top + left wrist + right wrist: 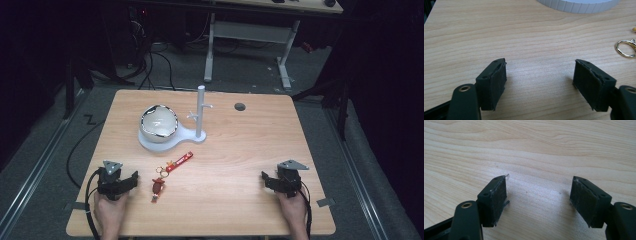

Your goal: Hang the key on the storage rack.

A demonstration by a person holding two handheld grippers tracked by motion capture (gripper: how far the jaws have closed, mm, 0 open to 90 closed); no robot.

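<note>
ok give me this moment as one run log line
left gripper: open, empty, on table | right gripper: open, empty, on table | keychain: flat, beside left gripper | bowl: on white stand

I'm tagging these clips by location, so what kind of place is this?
Probably a lab or workshop set up for recording: a light wooden table on a grey floor in a dark room, black cables trailing behind it, and a second white-legged desk beyond.

White base (579, 6) and gold ring (626, 48) cut by frame edges; keychain (167, 175) details too small
</note>
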